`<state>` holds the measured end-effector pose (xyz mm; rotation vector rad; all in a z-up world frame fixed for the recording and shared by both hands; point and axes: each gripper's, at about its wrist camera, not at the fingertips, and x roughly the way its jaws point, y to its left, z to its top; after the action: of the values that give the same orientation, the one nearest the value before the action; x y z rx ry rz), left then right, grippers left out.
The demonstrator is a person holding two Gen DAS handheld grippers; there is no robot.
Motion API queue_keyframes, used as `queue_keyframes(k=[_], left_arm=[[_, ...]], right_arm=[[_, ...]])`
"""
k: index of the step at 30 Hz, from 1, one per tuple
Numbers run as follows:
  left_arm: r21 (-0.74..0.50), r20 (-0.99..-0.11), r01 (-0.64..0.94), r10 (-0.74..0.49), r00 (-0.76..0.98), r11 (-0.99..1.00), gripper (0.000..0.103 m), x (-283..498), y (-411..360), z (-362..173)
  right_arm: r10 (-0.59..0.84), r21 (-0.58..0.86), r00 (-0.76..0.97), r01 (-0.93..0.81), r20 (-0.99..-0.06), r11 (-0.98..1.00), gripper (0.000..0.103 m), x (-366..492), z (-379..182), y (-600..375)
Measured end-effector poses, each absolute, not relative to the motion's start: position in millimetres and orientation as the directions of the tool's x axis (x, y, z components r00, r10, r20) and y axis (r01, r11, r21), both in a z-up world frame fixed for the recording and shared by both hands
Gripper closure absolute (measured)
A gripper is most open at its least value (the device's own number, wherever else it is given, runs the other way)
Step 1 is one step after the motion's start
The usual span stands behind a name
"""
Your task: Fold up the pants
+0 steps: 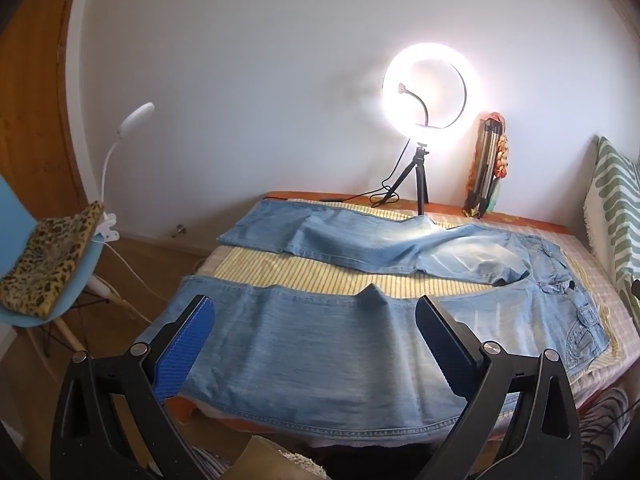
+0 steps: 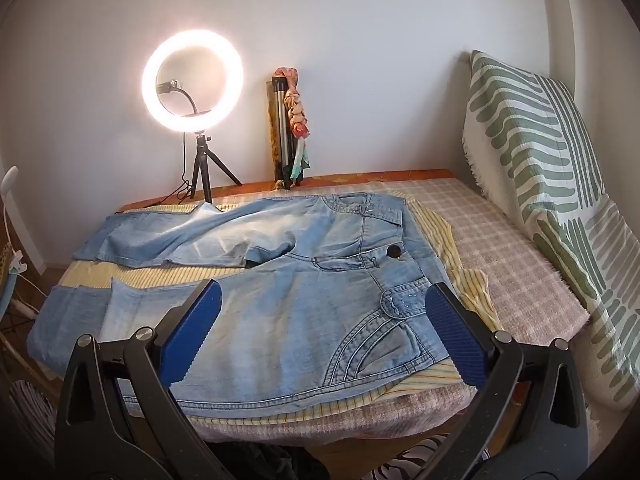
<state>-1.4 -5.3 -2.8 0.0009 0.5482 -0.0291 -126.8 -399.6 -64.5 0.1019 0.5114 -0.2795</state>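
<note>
You are holding both tools above the near edge of the bed (image 2: pixel 520 264), with no fold begun yet. The pants (image 2: pixel 304 280), pale washed denim with stitched curved pockets and a dark button, are lying spread flat across a yellow striped sheet (image 2: pixel 476 280), waistband toward the bed's right end and the two legs running apart toward its left end. The left gripper (image 1: pixel 316 320) is hanging released over the near leg, its ribbed blue pads wide apart; the right gripper (image 2: pixel 324 308) is hanging equally released over the hip and pocket area. Neither is touching cloth. The next move is probably calling for pinching the near leg's outer seam at two points and carrying it over onto the far leg; soft denim is likely sagging between grips
</note>
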Motion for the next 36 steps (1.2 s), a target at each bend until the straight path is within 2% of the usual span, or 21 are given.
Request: queue_keyframes(k=[23,36], left_arm=[[-0.018,-0.521,0.029,-0.034,0.853,0.999,0.003,-1,-4,-3],[-0.035,-0.524,0.026,-0.041,0.850,0.999,0.003,2,-2,-5]], right_arm=[[-0.241,0.009,0.842,0.280,-0.483,0.960,0.000,-122,-54,-391],[-0.252,0.003,0.863,0.281,-0.438,0.960,0.000,-125,-51,-386]])
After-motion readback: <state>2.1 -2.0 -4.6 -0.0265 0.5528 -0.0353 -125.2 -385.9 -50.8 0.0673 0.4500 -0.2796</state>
